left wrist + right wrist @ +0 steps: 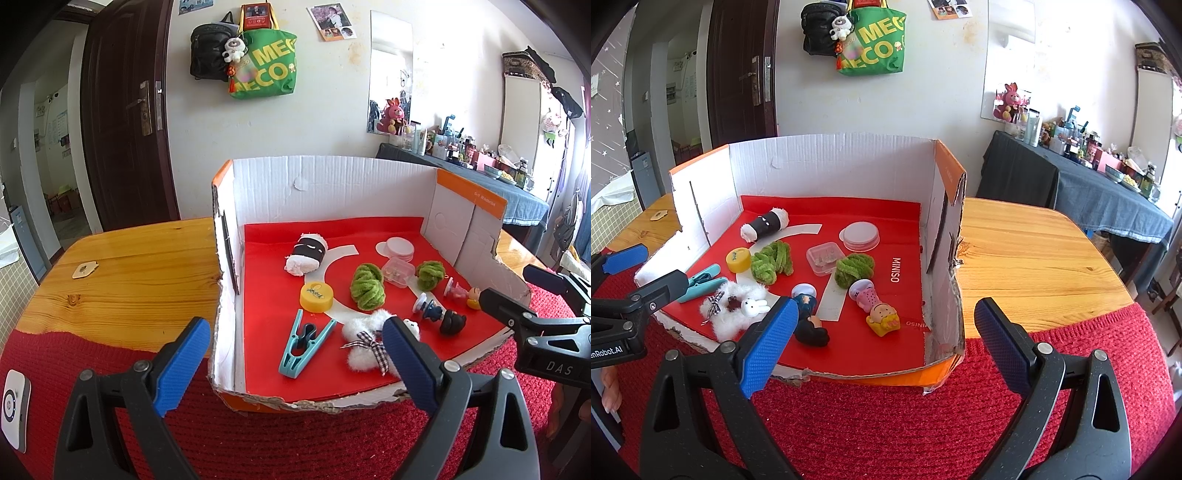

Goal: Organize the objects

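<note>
A cut-down cardboard box [332, 177] with white inner walls and a red floor sits on a wooden bench [122, 280], its near edge over a red knitted mat [277, 435]. Both grippers hang in front of the box's torn near wall, holding nothing.

The left gripper [295, 365] has its blue-padded fingers [181, 365] wide apart, straddling the near left corner of the box. The right gripper [886, 343] also has its fingers [768, 347] spread apart, spanning the near right corner; its left finger overlaps the dark-haired figurine [809, 317] in that view, and I cannot tell if they touch.

All the small things lie on the red floor. At the far left is a white towel roll with a black band [306, 253]. Nearer is a yellow round lid [316, 296], and nearer still a teal clothes peg [303, 347]. Just right of the peg is a white fluffy piece with a checked bow [364, 341] and a small white rabbit charm [755, 305] on it. Two green yarn knots [366, 286] [429, 275] flank a small clear plastic case [397, 271]. A stack of white round pads [397, 249] lies towards the far right. At the near right, a pink-dressed figurine [875, 304] lies on its side beside the dark-haired one.

A small white device [14, 406] rests on the mat, at the left.
</note>
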A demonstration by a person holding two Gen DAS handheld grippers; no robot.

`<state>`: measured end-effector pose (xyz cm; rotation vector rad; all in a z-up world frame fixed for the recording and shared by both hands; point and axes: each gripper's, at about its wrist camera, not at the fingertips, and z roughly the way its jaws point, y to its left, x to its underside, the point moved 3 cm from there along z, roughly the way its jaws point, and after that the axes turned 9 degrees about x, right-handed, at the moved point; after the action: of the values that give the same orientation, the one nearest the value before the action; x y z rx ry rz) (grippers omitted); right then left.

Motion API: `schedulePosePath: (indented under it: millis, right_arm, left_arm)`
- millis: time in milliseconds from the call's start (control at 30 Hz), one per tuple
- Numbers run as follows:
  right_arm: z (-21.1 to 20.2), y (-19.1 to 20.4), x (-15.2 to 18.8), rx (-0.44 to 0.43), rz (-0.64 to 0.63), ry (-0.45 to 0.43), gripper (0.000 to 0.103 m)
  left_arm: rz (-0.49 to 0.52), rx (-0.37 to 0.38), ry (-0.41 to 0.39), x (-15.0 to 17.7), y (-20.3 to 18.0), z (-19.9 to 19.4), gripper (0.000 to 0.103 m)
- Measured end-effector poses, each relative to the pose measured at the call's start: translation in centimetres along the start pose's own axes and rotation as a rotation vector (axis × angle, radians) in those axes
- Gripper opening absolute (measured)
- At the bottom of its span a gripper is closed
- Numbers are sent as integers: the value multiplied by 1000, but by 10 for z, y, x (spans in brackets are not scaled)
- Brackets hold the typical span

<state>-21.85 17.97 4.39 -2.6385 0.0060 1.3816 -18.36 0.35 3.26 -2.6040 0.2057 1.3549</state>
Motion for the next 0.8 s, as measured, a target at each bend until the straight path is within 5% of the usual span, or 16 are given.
schedulePosePath:
  millis: [433, 800]
  right_arm:
    - [-40, -9, 0, -12, 11, -65, 98]
    - [-64, -11, 37, -82, 55, 69, 98]
  left_arm:
    - [43, 23, -8, 7, -19, -28, 96]
    - [-55, 69, 73, 36, -22, -48, 103]
